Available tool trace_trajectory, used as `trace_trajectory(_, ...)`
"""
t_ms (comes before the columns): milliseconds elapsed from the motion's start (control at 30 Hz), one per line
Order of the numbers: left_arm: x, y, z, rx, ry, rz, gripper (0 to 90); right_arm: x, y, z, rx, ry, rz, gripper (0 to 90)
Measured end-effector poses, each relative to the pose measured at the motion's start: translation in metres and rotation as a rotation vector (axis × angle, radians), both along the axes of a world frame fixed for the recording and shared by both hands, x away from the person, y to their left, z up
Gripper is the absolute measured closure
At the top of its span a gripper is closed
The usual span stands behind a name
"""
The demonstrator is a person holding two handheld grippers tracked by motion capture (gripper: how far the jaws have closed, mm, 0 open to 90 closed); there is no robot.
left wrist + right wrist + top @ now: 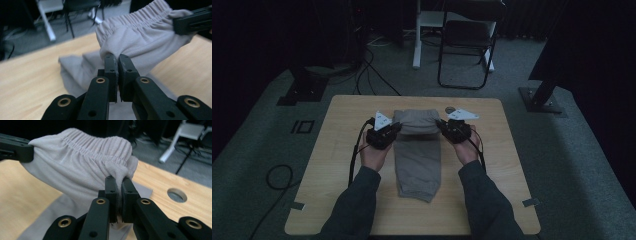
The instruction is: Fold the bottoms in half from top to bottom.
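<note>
Left tool (pixel 396 129) and right tool (pixel 441 125) clamped tight, seemingly raised, facing inward.

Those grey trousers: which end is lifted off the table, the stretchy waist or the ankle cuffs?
The waist, pinched by the left gripper and right gripper; the cuffs lie flat.

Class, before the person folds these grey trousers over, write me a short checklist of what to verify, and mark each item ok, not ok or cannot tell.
1. Left gripper clamped on the waist corner of the grey trousers: ok.
2. Right gripper clamped on the opposite waist corner: ok.
3. Waistband held up between the two grippers, off the table: ok.
4. Legs lying flat and straight toward the person: ok.
5. Bare table beside the legs for laying the fold down: ok.
6. Grip holds both layers of cloth: cannot tell.
</note>
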State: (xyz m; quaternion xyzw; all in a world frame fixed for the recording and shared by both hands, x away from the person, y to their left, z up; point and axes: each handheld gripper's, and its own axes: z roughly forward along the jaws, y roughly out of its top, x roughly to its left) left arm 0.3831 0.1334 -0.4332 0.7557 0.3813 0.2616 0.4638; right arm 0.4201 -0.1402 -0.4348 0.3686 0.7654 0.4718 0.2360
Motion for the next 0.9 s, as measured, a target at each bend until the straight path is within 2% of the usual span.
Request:
trace_trajectory(67, -0.011, 0.001, -0.003, 0.026, 0.014, -0.028, 86.1, -0.014, -0.003, 0.002, -0.004, -0.006, 0.026, 86.7)
trace_trajectory(133, -0.020, 0.002, -0.016, 0.051, 0.044, -0.043, 86.0, -0.028, -0.003, -0.007, -0.032, 0.011, 0.050, 86.7)
trace_trajectory(267, -0.035, 0.002, -0.058, 0.084, 0.127, -0.070, 86.0, -0.051, -0.001, -0.049, -0.098, 0.108, 0.095, 86.6)
trace_trajectory(367, -0.046, 0.000, -0.087, 0.109, 0.215, -0.090, 85.6, -0.065, -0.001, -0.079, -0.124, 0.179, 0.120, 86.5)
trace_trajectory(467, -0.052, -0.001, -0.107, 0.146, 0.285, -0.095, 80.1, -0.074, 0.000, -0.103, -0.148, 0.255, 0.137, 85.6)
trace_trajectory(500, -0.054, 0.001, -0.111, 0.142, 0.302, -0.098, 77.2, -0.076, 0.001, -0.108, -0.167, 0.272, 0.140, 83.7)
trace_trajectory(533, -0.055, 0.003, -0.112, 0.127, 0.304, -0.105, 74.6, -0.076, 0.002, -0.110, -0.175, 0.287, 0.145, 79.5)
trace_trajectory(600, -0.056, 0.007, -0.106, 0.096, 0.297, -0.105, 69.7, -0.076, -0.001, -0.106, -0.154, 0.299, 0.161, 69.5)
trace_trajectory(667, -0.056, 0.011, -0.095, 0.070, 0.262, -0.100, 67.1, -0.077, -0.005, -0.095, -0.112, 0.271, 0.173, 63.6)
trace_trajectory(767, -0.046, 0.016, -0.078, 0.030, 0.224, -0.079, 66.5, -0.073, -0.014, -0.080, -0.049, 0.225, 0.134, 58.3)
trace_trajectory(800, -0.042, 0.017, -0.075, 0.017, 0.215, -0.072, 71.3, -0.069, -0.017, -0.077, -0.033, 0.222, 0.108, 56.6)
trace_trajectory(833, -0.036, 0.017, -0.072, 0.008, 0.204, -0.067, 80.3, -0.064, -0.019, -0.077, -0.017, 0.240, 0.079, 57.9)
trace_trajectory(867, -0.036, 0.017, -0.072, 0.008, 0.204, -0.067, 87.6, -0.064, -0.019, -0.077, -0.017, 0.240, 0.079, 57.9)
trace_trajectory(900, -0.025, 0.015, -0.071, -0.003, 0.211, -0.052, 87.6, -0.058, -0.020, -0.077, -0.002, 0.262, 0.064, 59.8)
